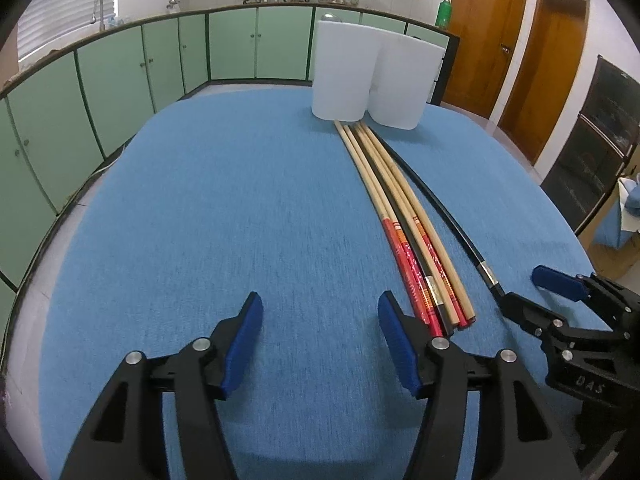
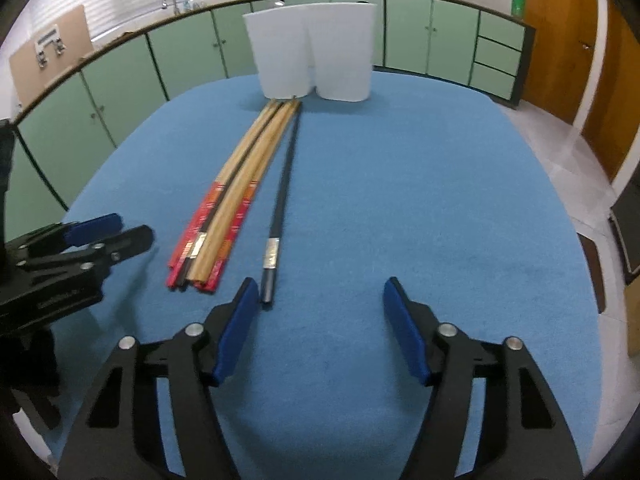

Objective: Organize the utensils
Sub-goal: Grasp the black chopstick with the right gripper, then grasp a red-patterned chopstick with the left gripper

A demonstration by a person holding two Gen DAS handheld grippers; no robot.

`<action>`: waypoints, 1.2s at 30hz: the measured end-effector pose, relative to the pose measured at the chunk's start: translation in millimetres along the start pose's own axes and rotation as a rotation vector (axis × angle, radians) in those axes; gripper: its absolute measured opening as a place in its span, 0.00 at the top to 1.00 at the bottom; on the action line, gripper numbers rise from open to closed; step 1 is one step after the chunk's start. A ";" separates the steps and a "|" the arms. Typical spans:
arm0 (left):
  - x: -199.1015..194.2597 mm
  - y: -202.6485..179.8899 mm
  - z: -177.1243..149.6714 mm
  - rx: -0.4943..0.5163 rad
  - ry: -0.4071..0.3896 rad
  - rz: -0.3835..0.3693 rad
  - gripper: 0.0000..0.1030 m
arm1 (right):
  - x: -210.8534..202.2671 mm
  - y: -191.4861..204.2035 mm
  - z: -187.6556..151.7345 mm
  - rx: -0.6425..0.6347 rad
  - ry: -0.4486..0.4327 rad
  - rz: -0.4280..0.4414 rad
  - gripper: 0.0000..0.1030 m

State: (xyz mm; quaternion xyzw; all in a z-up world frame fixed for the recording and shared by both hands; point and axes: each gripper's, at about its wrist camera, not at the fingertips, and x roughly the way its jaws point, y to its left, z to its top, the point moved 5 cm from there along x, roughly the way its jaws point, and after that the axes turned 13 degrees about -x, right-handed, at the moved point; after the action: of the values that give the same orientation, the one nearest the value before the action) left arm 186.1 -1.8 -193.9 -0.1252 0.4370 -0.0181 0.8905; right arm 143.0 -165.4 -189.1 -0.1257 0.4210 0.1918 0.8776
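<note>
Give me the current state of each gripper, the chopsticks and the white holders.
left gripper: open, holding nothing.
right gripper: open, holding nothing.
bundle of chopsticks: lying flat on the blue cloth, packed side by side, far tips by the holders.
single black chopstick: lying flat, apart from the bundle, near end beside the right gripper's left finger.
two white holders: upright, touching each other; contents not visible.

Blue woven tablecloth [image 1: 240,208]: bears a bundle of bamboo chopsticks with red-printed ends [image 1: 404,232], one separate black chopstick with silver band [image 1: 452,224] beside it, and two white cylindrical holders [image 1: 376,76] at far tips. Left gripper [image 1: 320,320] with blue pads, spread, empty. Right gripper [image 1: 532,296] spread beside the black chopstick's end.
</note>
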 end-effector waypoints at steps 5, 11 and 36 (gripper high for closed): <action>-2.1 0.5 -2.5 0.006 0.004 -0.003 0.42 | 0.1 10.8 2.8 -0.031 -0.002 -0.007 0.69; -0.5 -8.9 -6.9 0.031 0.017 -0.007 0.39 | -0.8 13.3 4.6 -0.034 -0.008 0.007 0.94; 6.9 -32.2 -14.5 0.086 0.012 0.011 0.61 | -2.8 -6.7 -3.5 0.029 -0.010 0.007 0.93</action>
State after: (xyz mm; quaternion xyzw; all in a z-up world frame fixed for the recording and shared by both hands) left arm 181.5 -37.0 -200.0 -0.0846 0.4420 -0.0329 0.8924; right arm 141.9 -173.3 -188.6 -0.1107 0.4199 0.1892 0.8807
